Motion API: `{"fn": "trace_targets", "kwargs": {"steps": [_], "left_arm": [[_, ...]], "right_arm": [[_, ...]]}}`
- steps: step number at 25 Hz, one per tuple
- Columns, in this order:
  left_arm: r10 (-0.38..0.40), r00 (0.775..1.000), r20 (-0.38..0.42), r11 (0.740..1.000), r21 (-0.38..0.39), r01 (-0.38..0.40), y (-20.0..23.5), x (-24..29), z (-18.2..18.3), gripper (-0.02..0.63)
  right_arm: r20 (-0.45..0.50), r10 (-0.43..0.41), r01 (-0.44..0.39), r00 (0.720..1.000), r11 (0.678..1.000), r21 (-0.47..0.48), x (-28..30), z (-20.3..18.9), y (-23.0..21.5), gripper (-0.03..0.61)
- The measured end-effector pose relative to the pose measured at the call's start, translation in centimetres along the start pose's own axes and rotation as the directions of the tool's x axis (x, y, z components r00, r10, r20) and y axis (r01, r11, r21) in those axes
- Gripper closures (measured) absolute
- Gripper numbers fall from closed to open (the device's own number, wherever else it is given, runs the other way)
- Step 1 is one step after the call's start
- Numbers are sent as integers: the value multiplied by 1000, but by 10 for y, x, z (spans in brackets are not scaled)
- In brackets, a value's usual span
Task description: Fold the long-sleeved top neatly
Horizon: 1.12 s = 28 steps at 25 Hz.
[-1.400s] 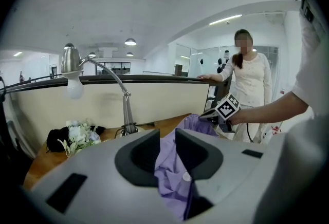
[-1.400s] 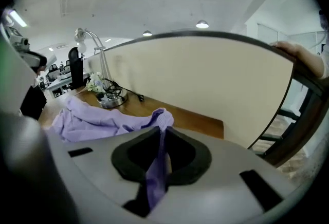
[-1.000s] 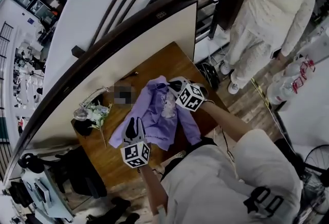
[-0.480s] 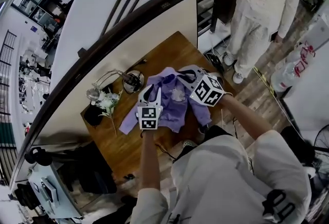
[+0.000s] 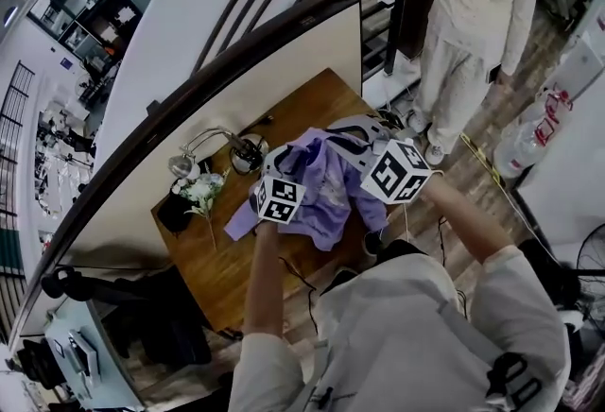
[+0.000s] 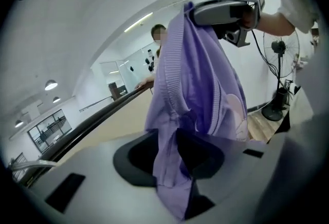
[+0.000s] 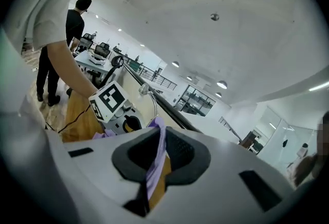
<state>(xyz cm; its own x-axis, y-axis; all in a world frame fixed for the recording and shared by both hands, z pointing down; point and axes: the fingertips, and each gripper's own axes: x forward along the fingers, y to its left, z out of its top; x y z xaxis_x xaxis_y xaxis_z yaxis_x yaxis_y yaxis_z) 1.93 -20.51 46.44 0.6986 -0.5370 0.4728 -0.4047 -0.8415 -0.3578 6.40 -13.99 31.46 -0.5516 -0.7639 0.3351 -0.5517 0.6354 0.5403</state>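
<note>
The purple long-sleeved top (image 5: 326,188) hangs bunched over the near half of the wooden desk (image 5: 217,268), strung between the two claws. The right claw (image 5: 364,141) is clamped on a thin fold of it at the higher end, and the left claw (image 5: 272,185) has a thicker wad at the lower end. Its jaws have just been easing wider, with cloth filling the gap and both pads against it. The left gripper view shows what the head view hides: the top (image 6: 195,79) drops in a long drape from the right claw (image 6: 226,10) down into the left claw (image 6: 175,159), ribbed edge on the left and a pale print on the right. A standing fan (image 6: 280,63) is behind. The right gripper view shows only a narrow purple strip (image 7: 156,164) pinched in the right claw (image 7: 157,159), and beyond it the left claw (image 7: 115,110). Only the head view shows the lamp (image 5: 203,150) and flowers (image 5: 200,195) at the desk's far left.
</note>
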Motion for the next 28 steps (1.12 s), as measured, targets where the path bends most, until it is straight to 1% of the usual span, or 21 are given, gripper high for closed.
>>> {"fn": "trace_targets", "kwargs": {"steps": [3, 5, 6, 8, 11, 13, 15, 17, 21, 24, 26, 28], "left_arm": [[-55, 998, 15, 997, 60, 54, -14, 2, 19, 494], [-69, 997, 17, 993, 95, 67, -21, 9, 28, 495], [-69, 997, 22, 992, 107, 66, -24, 11, 33, 522], [-74, 996, 44, 991, 116, 68, -28, 9, 44, 555], [-69, 993, 93, 992, 109, 59, -29, -5, 51, 564], [-48, 992, 117, 994, 100, 37, -16, -23, 49, 572], [-13, 991, 133, 996, 85, 1, 2, -52, 47, 574], [39, 988, 149, 997, 65, -49, 19, -86, 53, 574], [146, 973, 180, 985, 60, -159, 36, -142, 87, 575], [246, 955, 167, 964, 62, -259, 41, -178, 112, 577], [317, 936, 156, 943, 52, -328, 42, -203, 127, 577], [375, 915, 149, 921, 56, -386, 33, -226, 141, 577]], "right_arm": [[34, -17, 17, 999, 1000, 14, -12, 14, -5, 541], [53, -23, 22, 998, 1000, 16, -19, 23, -8, 543], [52, -28, 28, 998, 1000, 10, -23, 25, -9, 541], [45, -46, 46, 998, 999, 6, -33, 26, -13, 541], [25, -86, 86, 996, 996, 24, -49, 19, -24, 541], [12, -110, 109, 994, 993, 38, -56, 12, -32, 541], [18, -117, 116, 993, 991, 62, -59, 10, -35, 541], [42, -114, 110, 993, 991, 73, -63, 12, -36, 541], [104, -118, 108, 988, 989, 97, -73, 22, -47, 540], [156, -135, 115, 979, 985, 129, -74, 33, -54, 540], [191, -116, 95, 975, 989, 116, -78, 44, -53, 540], [235, -87, 67, 968, 994, 90, -93, 59, -46, 540]]}}
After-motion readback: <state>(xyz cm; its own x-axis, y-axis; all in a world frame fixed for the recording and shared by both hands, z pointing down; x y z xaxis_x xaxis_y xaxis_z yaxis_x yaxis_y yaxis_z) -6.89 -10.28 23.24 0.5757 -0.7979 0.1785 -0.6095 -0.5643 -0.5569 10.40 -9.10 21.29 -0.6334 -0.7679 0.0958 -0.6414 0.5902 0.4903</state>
